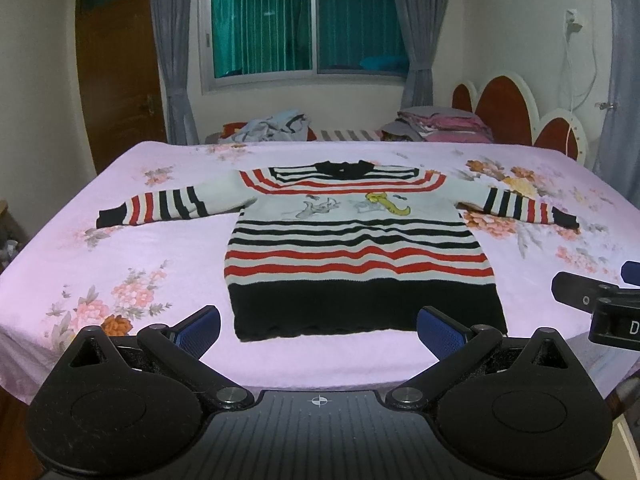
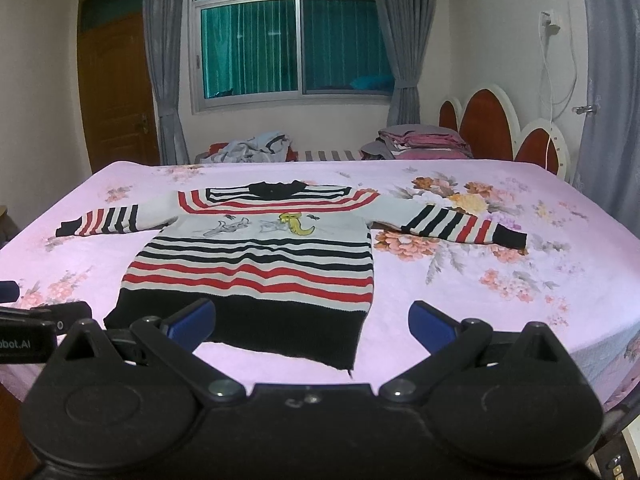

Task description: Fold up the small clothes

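A small knitted sweater [image 1: 356, 240] [image 2: 256, 264] with red, black and white stripes, a black hem and cartoon figures on the chest lies flat on the pink floral bedsheet [image 1: 132, 248] [image 2: 460, 304], both sleeves spread out sideways. My left gripper [image 1: 318, 330] is open, its blue pads hovering just in front of the black hem, nothing between them. My right gripper [image 2: 312, 322] is also open, above the hem's right part near the bed's front edge. Each gripper shows at the side of the other's view: the right gripper [image 1: 592, 300] and the left gripper [image 2: 36, 320].
At the far side of the bed lie a heap of crumpled clothes [image 1: 272, 126] [image 2: 256, 146] and a stack of folded items [image 1: 436, 122] [image 2: 420, 140]. A scalloped headboard [image 1: 516, 112] stands at the right. A window, curtains and a wooden door [image 2: 116, 92] lie behind.
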### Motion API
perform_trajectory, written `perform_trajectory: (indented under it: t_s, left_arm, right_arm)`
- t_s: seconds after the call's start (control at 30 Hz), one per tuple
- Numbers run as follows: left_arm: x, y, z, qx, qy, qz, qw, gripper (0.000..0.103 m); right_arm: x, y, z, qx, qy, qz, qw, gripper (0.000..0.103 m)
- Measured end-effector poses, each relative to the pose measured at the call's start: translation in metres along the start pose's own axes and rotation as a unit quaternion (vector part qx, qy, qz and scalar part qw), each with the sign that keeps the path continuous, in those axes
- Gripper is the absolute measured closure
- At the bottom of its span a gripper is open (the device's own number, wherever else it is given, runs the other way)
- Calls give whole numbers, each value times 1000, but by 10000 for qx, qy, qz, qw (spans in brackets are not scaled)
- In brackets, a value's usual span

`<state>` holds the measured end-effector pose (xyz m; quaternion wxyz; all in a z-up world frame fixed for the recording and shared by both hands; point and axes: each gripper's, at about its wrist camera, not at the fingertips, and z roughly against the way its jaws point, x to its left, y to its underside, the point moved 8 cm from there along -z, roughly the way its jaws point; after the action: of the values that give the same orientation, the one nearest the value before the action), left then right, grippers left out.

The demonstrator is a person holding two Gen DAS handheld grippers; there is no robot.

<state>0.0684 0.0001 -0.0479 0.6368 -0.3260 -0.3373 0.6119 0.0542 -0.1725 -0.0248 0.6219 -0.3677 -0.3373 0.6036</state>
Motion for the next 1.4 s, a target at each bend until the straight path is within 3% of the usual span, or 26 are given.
perform_trajectory:
  t_s: [0.37, 0.73, 1.1, 1.4]
  left_arm:
    - [0, -10, -33, 132, 24, -18, 9999, 0]
    - [-10, -44, -102, 266, 239, -152, 9992, 0]
    - [11, -87, -172, 274, 338, -135, 9990, 0]
    - [23, -102, -209, 231, 700, -64, 9973, 0]
  right_arm:
    - [-11, -6, -26, 75, 138, -104, 9998, 0]
    - [-28, -29, -81, 146, 451, -275, 9985, 0]
    - [-43, -55, -136, 187, 965, -766, 9922, 0]
    - [-55, -79, -156, 72, 1384, -956, 9857, 0]
